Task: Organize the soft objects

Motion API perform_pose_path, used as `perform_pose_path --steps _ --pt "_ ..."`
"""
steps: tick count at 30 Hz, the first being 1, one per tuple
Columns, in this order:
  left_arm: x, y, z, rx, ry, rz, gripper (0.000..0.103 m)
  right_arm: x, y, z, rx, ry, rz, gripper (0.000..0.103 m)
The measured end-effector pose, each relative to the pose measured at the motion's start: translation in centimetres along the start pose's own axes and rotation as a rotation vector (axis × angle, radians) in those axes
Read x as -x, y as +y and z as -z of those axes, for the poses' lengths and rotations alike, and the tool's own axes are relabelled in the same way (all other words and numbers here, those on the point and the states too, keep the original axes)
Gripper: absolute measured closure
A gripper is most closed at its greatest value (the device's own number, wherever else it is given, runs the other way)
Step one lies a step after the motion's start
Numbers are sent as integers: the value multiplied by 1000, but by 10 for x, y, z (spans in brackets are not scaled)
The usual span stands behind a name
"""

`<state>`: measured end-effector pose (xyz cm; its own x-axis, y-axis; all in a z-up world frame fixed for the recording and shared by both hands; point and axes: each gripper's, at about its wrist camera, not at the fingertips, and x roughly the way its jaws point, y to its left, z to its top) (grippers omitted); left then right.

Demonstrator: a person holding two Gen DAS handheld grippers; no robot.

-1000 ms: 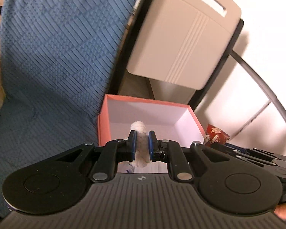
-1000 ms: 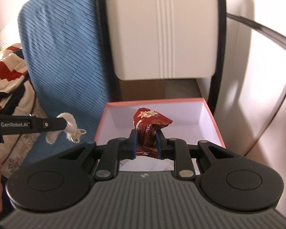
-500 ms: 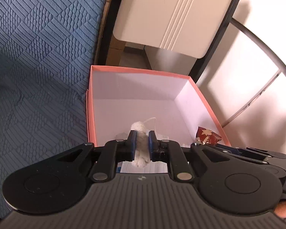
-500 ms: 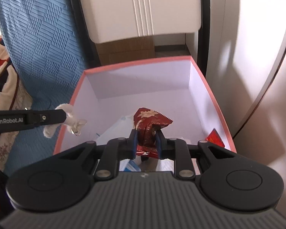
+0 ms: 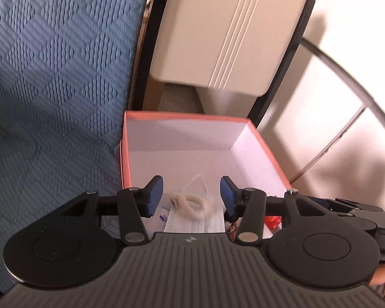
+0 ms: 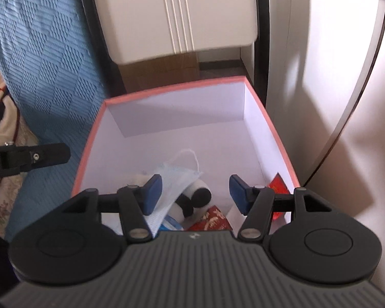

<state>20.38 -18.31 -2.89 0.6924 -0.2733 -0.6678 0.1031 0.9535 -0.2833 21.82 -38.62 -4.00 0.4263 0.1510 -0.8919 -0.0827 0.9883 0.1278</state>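
White fluffy toy (image 5: 192, 201) lies on a face mask (image 5: 195, 220) inside the pink box (image 5: 184, 117) (white-lined). Left gripper (image 5: 192, 195) and right gripper (image 6: 195, 190) hang over it, jaws just opened, nothing between them.

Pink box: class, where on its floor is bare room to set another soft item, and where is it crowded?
Bare: the pink box floor along the far wall and far corners. Crowded: the near end, holding the face mask, white fluffy piece and red packet.

Bright daylight, fisheye warp, slight blur
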Motion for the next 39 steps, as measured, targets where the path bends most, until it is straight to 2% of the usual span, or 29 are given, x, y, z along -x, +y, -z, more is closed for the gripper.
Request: perform_pose_path --steps 7,15,23,28,34,39 --pt "53 -8 -19 -19 -91 10 47 49 14 -24 2 -98 -41 43" --pt "109 -7 -20 -39 -159 28 47 105 37 -28 7 -162 -47 43" --pt "151 -1 -3 -78 -179 34 47 141 51 2 2 -190 -20 43" --pt "162 6 10 -91 -188 22 47 154 59 19 -9 -210 16 43" --pt "174 9 26 -104 -180 36 47 168 65 37 -30 -209 41 43" --pt "179 17 39 -92 -169 53 47 170 72 56 -17 -173 58 43"
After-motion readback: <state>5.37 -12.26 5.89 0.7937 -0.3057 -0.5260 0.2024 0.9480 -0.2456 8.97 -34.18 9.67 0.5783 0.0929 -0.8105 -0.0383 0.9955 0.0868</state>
